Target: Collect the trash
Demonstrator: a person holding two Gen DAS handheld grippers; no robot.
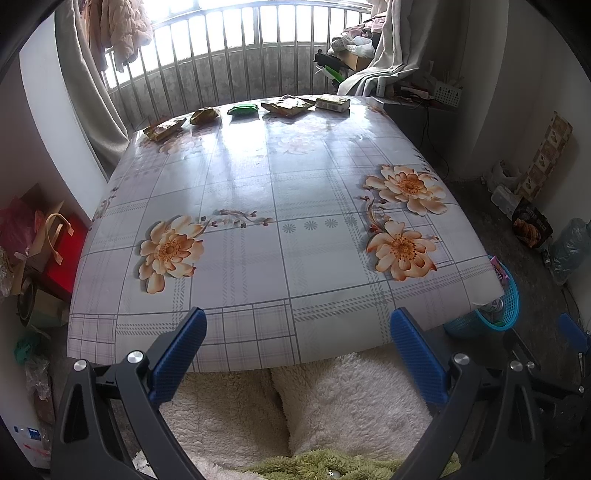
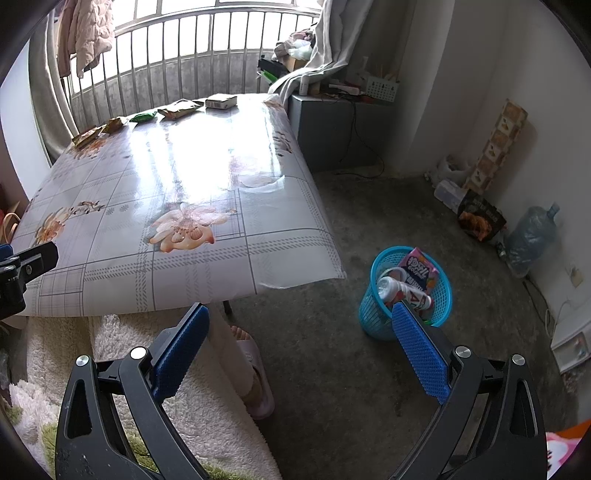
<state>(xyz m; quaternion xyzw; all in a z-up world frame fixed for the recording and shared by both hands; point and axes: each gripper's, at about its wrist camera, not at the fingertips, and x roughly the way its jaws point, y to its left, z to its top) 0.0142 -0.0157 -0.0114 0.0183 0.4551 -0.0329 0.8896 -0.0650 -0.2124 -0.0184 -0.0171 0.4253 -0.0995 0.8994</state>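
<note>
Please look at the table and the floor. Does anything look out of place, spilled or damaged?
Nothing is spilled or broken. Five pieces of trash lie in a row along the far edge of the table, not yet in the blue basket on the floor, which already holds a bottle and a pink packet.

Floral checked cloth (image 1: 258, 206) is covering the surface, a pink jacket (image 1: 122, 29) is hanging by the railing (image 1: 236, 55), a big water jug (image 2: 532, 236) is sitting against the wall, and red bags (image 1: 62, 251) are piling up nearby.
</note>
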